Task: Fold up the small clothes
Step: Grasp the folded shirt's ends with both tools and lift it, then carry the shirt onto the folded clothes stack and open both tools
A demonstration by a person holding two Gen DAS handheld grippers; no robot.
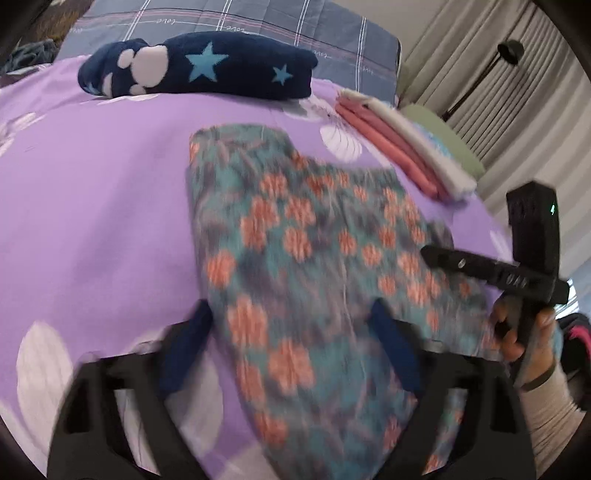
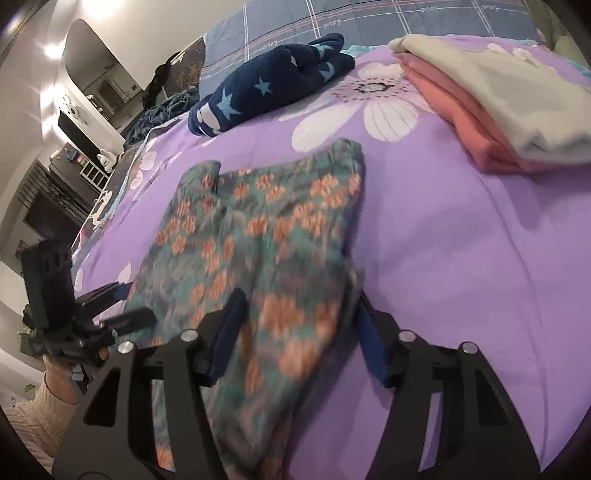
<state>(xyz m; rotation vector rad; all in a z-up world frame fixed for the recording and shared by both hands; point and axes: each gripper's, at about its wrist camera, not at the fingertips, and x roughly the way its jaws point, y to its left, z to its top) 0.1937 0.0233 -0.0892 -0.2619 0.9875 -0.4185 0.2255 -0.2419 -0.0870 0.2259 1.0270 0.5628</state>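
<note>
Left gripper (image 1: 291, 325): spread apart over the near end of the flowery cloth, blue pads on either side of it, not pinching it as far as the blurry picture shows.
Left gripper from the other side (image 2: 122, 302): black, at the near left edge of the flowery cloth, held by a hand (image 2: 61, 382) in a cream knit sleeve (image 2: 35, 417).
Right gripper (image 2: 299, 325): spread apart too, one blue pad over the flowery cloth, the other just past its right edge; no squeeze seen.
Right gripper from the other side (image 1: 443, 258): black, over the right edge of the flowery cloth, held by a hand (image 1: 524, 332) in a pale sleeve (image 1: 550, 410).
Flowery cloth (image 1: 314, 266): teal with orange flowers, lying flat on the purple cover, reaching from both grippers toward the far side; blurry.
Purple cover (image 1: 103, 206): under the flowery cloth, with big white flowers printed on it.
Pink and white pile (image 1: 402, 155): folded, stacked, beyond the flowery cloth to the right, well apart from it.
Dark blue bundle (image 1: 199, 70): rolled up, with stars and a white paw, far beyond the flowery cloth.
Grey checked blanket (image 1: 236, 22): behind the dark blue bundle, farthest from the flowery cloth.
Curtain (image 1: 476, 66): pale, beyond the pink and white pile.
</note>
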